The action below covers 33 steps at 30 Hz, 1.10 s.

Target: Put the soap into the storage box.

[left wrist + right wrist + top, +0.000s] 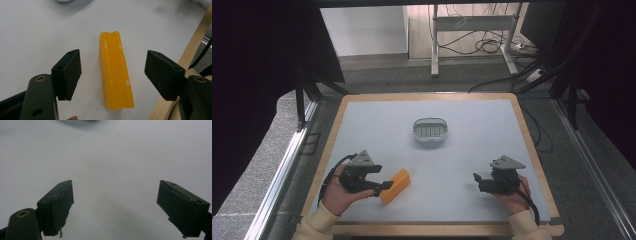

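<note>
A yellow-orange bar of soap [395, 185] [115, 72] lies flat on the pale table top near the front left. My left gripper [383, 183] [113, 75] is open, and its two black jaws stand either side of the bar without touching it. A small white oval dish with a slotted bottom [430, 131] sits near the middle of the table. My right gripper [476, 180] [115, 207] is open at the front right, over bare table, with nothing between its fingers.
The table [472, 150] has a wooden rim [537, 160]; its front edge runs close beside the soap in the left gripper view. Beyond the far edge are grey floor, a metal desk frame [472, 30] and loose cables.
</note>
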Tool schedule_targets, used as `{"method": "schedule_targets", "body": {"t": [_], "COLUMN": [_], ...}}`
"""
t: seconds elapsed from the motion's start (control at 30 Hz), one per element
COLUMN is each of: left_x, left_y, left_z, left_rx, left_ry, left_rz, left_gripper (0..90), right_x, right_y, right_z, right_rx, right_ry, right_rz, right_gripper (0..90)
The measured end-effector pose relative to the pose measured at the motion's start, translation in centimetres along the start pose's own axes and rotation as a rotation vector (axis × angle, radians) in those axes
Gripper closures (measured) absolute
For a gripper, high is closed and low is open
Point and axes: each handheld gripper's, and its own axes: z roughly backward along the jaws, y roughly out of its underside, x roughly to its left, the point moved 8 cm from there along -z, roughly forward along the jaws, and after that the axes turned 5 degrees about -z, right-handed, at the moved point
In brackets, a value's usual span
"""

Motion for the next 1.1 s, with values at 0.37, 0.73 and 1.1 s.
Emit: {"method": "schedule_targets", "body": {"t": [0.37, 0.73, 1.1], "left_x": [-0.3, -0.5, -0.2], "left_y": [0.6, 0.3, 0.6], "left_z": [-2.8, -4.7, -6.4], "left_rx": [0.092, 0.152, 0.233], "left_ry": [-0.012, -0.023, -0.034], "left_rz": [0.004, -0.023, -0.012], "left_gripper": [29.9, 30.8, 35.4], "right_x": [-0.3, -0.5, -0.3], "right_y": [0.0, 0.2, -0.2], "right_z": [0.0, 0.0, 0.0], "right_rx": [0.005, 0.011, -0.012], "right_ry": [0.015, 0.026, 0.025], "right_rz": [-0.010, -0.015, -0.003], "right_gripper": [13.7, 13.7, 13.7]}}
